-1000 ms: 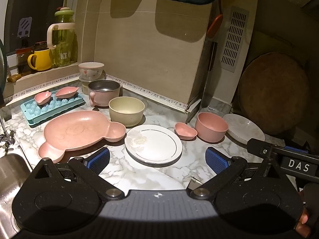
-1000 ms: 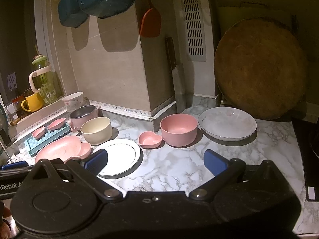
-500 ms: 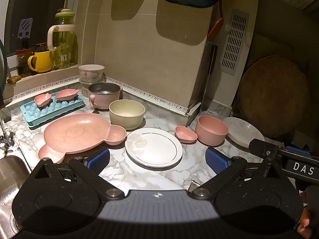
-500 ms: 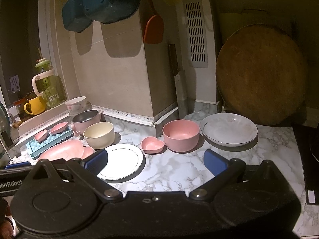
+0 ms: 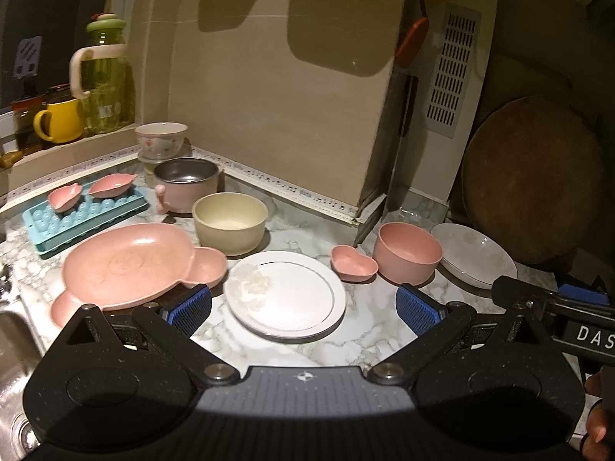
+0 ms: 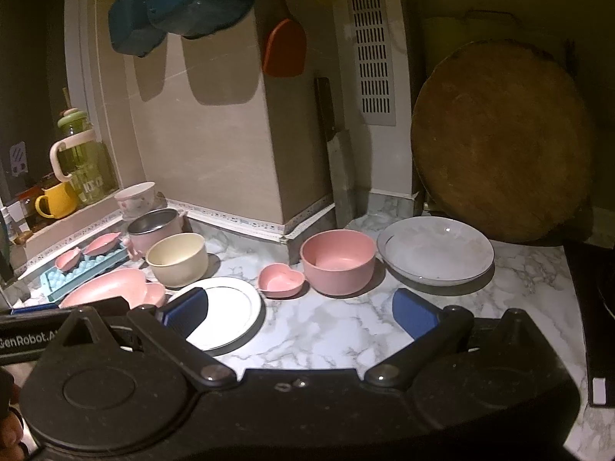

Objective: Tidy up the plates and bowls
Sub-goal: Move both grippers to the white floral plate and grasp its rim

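Observation:
On the marble counter lie a white flat plate (image 5: 286, 296) (image 6: 226, 313), a pink bear-shaped plate (image 5: 127, 267) (image 6: 111, 288), a cream bowl (image 5: 230, 223) (image 6: 177, 258), a pink bowl (image 5: 407, 251) (image 6: 337, 255), a small pink heart dish (image 5: 353, 263) (image 6: 280, 279) and a white deep plate (image 5: 474, 255) (image 6: 436, 249). My left gripper (image 5: 303, 307) is open and empty, above the counter in front of the white flat plate. My right gripper (image 6: 300, 313) is open and empty, in front of the heart dish and pink bowl.
A pink metal-lined pot (image 5: 184, 188), a floral bowl (image 5: 161, 140), a blue ice tray (image 5: 84, 215) with two pink leaf dishes stand at the left. A sink (image 5: 15, 349) is at far left. A round wooden board (image 6: 503, 142) leans at the right.
Both grippers have shifted slightly over the counter; the views drifted a little. No dish moved, and both grippers stayed open.

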Demonstrator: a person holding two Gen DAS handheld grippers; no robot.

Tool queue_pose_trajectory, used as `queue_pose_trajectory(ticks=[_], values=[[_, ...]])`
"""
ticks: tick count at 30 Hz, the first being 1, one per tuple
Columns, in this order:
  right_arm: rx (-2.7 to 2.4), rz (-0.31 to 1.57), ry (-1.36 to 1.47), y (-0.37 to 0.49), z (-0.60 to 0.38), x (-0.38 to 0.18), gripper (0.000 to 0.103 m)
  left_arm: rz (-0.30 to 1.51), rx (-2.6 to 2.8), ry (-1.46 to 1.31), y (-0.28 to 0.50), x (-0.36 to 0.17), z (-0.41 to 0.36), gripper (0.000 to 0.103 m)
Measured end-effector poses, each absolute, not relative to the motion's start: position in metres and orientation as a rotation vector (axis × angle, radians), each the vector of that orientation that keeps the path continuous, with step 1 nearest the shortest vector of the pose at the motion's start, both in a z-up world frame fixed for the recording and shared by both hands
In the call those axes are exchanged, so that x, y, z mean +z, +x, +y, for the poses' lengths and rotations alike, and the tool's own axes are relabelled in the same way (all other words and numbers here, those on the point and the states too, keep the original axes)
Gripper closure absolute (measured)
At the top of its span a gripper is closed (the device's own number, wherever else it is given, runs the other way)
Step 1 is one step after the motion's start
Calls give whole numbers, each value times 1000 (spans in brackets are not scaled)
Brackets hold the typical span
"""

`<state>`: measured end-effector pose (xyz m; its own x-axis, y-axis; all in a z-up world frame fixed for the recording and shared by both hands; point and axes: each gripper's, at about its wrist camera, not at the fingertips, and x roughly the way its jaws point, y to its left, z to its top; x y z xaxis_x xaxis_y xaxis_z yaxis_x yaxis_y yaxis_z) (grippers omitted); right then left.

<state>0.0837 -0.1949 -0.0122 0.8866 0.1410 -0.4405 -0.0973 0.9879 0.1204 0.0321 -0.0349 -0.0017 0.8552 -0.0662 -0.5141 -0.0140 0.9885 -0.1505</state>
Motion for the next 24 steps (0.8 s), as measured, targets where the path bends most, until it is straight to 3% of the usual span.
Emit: queue_pose_trajectory(ticks=[16, 24], values=[[-42, 556, 100, 168, -297, -27, 4, 615, -226, -37, 155, -4, -136, 0], [-106, 698, 135, 225, -359, -43, 8, 718, -346, 8, 232, -6, -181, 0]])
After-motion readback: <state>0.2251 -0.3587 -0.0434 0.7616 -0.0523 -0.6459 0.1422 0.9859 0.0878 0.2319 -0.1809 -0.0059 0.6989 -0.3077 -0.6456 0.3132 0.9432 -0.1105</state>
